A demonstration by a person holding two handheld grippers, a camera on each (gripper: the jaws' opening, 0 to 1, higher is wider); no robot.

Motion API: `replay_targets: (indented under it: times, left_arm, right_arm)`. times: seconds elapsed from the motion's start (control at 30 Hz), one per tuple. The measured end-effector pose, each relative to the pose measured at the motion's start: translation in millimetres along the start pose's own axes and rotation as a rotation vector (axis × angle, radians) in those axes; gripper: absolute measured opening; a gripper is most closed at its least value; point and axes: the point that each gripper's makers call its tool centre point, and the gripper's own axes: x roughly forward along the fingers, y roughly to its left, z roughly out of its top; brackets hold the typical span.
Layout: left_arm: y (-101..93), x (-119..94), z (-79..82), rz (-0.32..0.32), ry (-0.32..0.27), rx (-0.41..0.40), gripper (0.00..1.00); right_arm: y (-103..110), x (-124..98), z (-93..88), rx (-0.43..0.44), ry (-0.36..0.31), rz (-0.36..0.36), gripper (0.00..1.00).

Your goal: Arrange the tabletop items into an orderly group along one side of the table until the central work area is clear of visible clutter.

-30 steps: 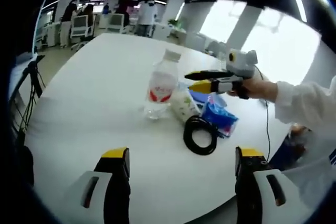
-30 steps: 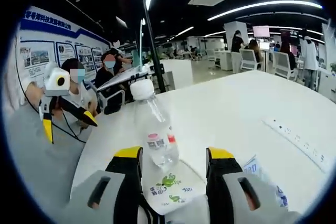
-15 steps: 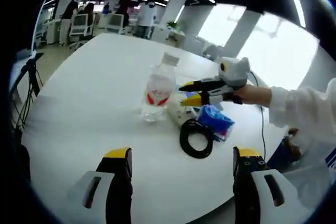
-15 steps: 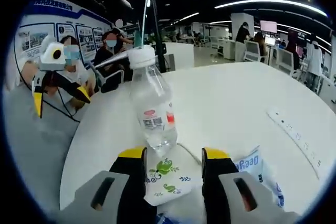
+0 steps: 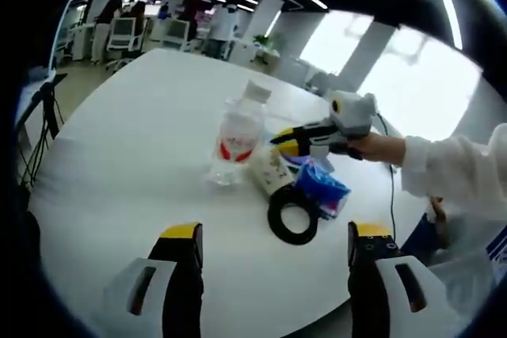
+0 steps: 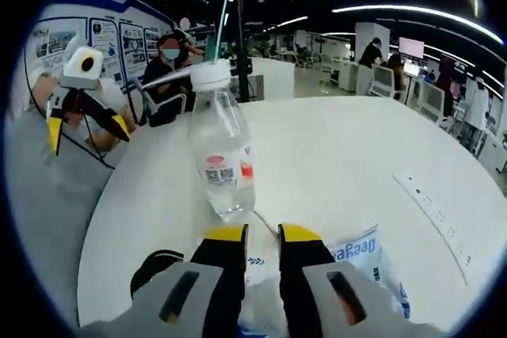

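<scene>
Since a second ago the right hand-held gripper (image 6: pixel 260 235) has brought its jaws in from wide apart to nearly together, clamped on a small white packet (image 6: pixel 255 260) printed with green marks, and in the left gripper view that packet (image 5: pixel 269 170) now stands tilted up against the jaw tips instead of lying flat.

In the left gripper view, the left hand-held gripper (image 5: pixel 273 237) sits nearest, its yellow-tipped jaws wide apart with nothing between them, above the white worktop (image 5: pixel 119 140). Just beyond lies a black coil of cable (image 5: pixel 291 218), touching a blue packet of tissues (image 5: pixel 321 189). Behind these, the right hand-held gripper (image 5: pixel 287 142) reaches in from the right, held by a person's hand (image 5: pixel 379 148) in a white sleeve. A clear water bottle (image 5: pixel 238 134) with a white cap and red label stands upright just beside the white packet.

In the right gripper view, the blue-and-white packet (image 6: pixel 368 257) lies just right of the jaws. The bottle (image 6: pixel 221 152) stands directly ahead. Farther right, a white power strip (image 6: pixel 434 213) lies on the worktop (image 6: pixel 341 148). The left hand-held gripper (image 6: pixel 83 128) shows at far left, jaws spread. People sit in the background.
</scene>
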Motion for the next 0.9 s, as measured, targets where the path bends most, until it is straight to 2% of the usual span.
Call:
replay_targets:
  times: [0.07, 0.17, 0.2, 0.33, 0.47, 0.53, 0.57, 0.9]
  left_arm:
    - [-0.1, 0, -1.0, 0.000, 0.002, -0.006, 0.70]
    - [0.3, 0, -1.4, 0.001, 0.000, -0.013, 0.70]
    - [0.3, 1, -1.5, 0.001, 0.000, -0.015, 0.70]
    - [-1.2, 1, -3.6, -0.003, 0.004, -0.017, 0.70]
    - [-2.8, 2, -6.1, -0.008, 0.012, -0.012, 0.69]
    - [-3.3, 2, -6.9, -0.011, 0.016, -0.012, 0.69]
    - [-3.2, 2, -7.2, -0.010, 0.017, -0.012, 0.69]
    - [-3.6, 4, -10.1, -0.013, 0.029, -0.022, 0.67]
  right_arm:
    - [1, -1, -1.1, 0.007, 0.008, 0.015, 0.00]
    - [7, -1, -15.0, -0.073, 0.078, 0.048, 0.00]
    - [11, -1, -14.5, -0.091, 0.080, 0.049, 0.00]
    - [16, -2, -0.7, -0.072, 0.049, 0.029, 0.00]
    - [21, -1, 19.2, -0.072, -0.009, 0.044, 0.21]
    - [17, 1, 23.1, -0.022, -0.025, 0.059, 0.26]
    - [15, 2, 22.8, -0.028, -0.024, 0.061, 0.26]
    - [18, 24, -4.3, -0.030, 0.118, 0.180, 0.27]
